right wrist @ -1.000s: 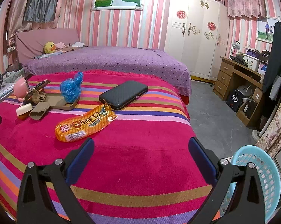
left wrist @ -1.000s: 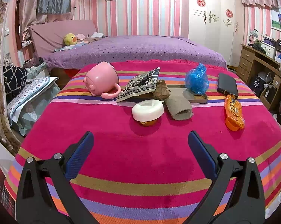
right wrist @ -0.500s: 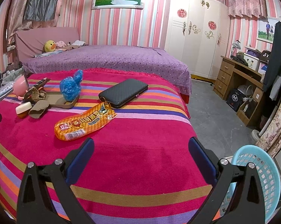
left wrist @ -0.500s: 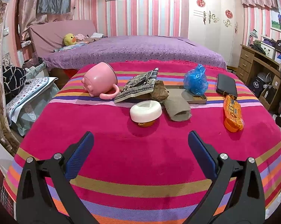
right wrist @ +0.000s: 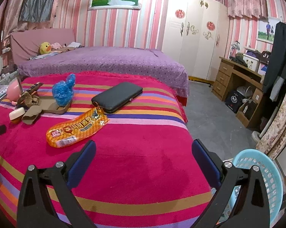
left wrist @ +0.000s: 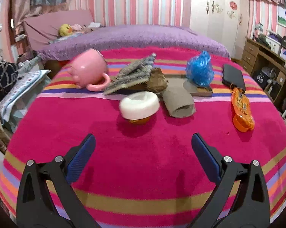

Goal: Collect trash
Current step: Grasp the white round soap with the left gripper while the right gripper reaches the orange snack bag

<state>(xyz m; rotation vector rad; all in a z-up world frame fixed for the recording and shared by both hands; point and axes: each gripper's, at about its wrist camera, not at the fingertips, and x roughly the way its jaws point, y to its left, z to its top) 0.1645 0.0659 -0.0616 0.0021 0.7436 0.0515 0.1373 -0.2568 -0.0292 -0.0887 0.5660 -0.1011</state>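
Your left gripper (left wrist: 143, 146) and right gripper (right wrist: 143, 152) both gape empty; one orange snack packet (right wrist: 77, 128), its print unreadable, lies beside one black wallet (right wrist: 117, 96); one blue basket (right wrist: 264, 180) sits off the striped blanket (right wrist: 143, 163).

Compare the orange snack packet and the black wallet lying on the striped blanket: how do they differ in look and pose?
The orange snack packet is bright, glossy and printed with text and a barcode; the black wallet is plain, matte and dark. The packet is crinkly with a rounded end; the wallet is a stiff rectangle. The packet lies nearer the right gripper. Both lie flat, ends touching.
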